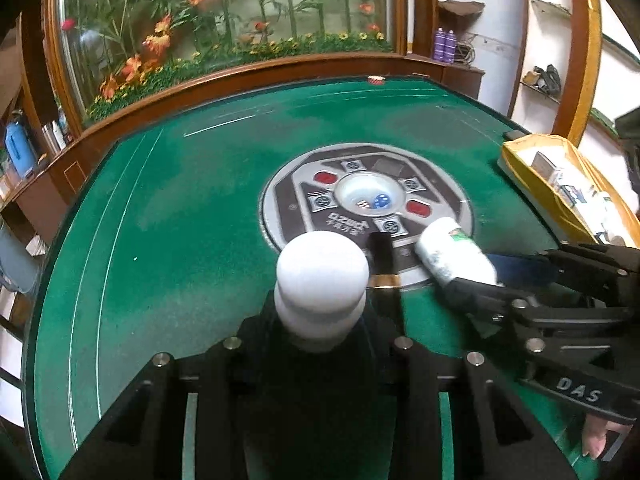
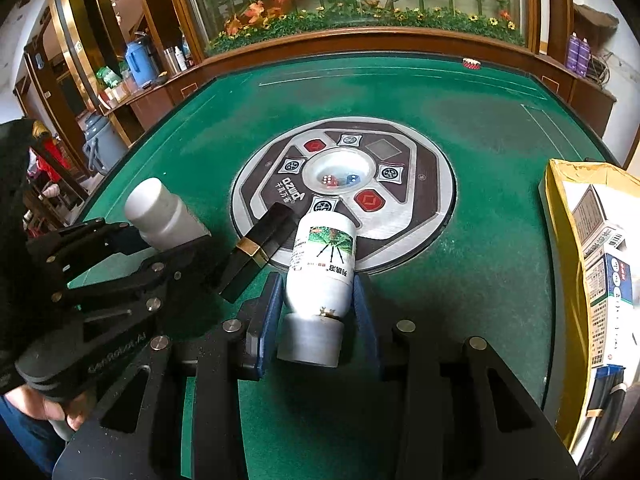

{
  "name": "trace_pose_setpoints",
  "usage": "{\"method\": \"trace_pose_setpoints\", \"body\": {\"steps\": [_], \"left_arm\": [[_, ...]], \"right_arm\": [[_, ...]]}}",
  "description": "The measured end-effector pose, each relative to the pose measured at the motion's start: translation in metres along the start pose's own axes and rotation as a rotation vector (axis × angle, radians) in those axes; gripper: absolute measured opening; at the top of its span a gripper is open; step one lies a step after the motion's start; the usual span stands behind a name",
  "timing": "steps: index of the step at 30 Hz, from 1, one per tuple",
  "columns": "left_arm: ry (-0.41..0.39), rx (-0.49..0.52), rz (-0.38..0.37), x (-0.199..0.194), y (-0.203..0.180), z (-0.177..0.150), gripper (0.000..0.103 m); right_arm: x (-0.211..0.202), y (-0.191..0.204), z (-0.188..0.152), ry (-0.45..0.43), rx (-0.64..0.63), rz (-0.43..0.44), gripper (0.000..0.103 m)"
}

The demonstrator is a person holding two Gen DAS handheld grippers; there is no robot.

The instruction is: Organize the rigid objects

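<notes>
Lower centre of my left wrist view, my left gripper is clamped on a plain white bottle. It stands up out of the jaws with its cap end toward the camera, so the long axis runs straight along my fingers. In my right wrist view the same bottle sits at middle left, tilted up and away from the green table.

Just right of it, a black box with a gold band lies flat on the felt, between my two grippers. Its long axis slants from lower left up toward the round centre console, and its far end rests on the console's edge. Neither gripper touches it; I judge both about equally near.

At lower centre of the right wrist view, my right gripper is closed on a labelled white bottle, the blue pads pressing its sides. Its cap points back at me and its base forward, toward the console.

At the right edge stands the yellow tray, already holding printed cartons. It lies to the right of both bottles, so my right hand is the nearer one, and I judge the coming carry goes rightward.

Count: two white bottles, one black box, one tray, two dice in the console's bowl, and several cartons, too crowded to number.
</notes>
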State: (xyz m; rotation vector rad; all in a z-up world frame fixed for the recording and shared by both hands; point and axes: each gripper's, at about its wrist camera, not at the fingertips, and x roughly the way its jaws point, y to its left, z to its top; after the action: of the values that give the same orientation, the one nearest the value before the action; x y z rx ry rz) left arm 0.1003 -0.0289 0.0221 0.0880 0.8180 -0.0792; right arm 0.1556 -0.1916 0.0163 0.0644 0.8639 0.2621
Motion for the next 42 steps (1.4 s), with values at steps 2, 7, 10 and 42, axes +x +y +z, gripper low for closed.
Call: {"method": "trace_pose_setpoints", "body": {"steps": [2, 7, 10, 42], "left_arm": [[-0.013, 0.017, 0.012, -0.003, -0.004, 0.000, 0.036], [-0.040, 0.030, 0.020, -0.011, -0.007, 0.000, 0.036], [-0.054, 0.025, 0.022, -0.014, -0.007, 0.001, 0.036], [-0.201, 0.066, 0.003, -0.056, -0.039, -0.006, 0.036]], "right_arm": [[0.000, 0.001, -0.001, 0.000, -0.002, -0.001, 0.036], [-0.003, 0.000, -0.001, -0.008, 0.003, 0.008, 0.036], [-0.006, -0.001, -0.001, -0.019, 0.010, 0.010, 0.036], [-0.078, -0.006, -0.040, -0.183, 0.109, 0.052, 0.036]]}}
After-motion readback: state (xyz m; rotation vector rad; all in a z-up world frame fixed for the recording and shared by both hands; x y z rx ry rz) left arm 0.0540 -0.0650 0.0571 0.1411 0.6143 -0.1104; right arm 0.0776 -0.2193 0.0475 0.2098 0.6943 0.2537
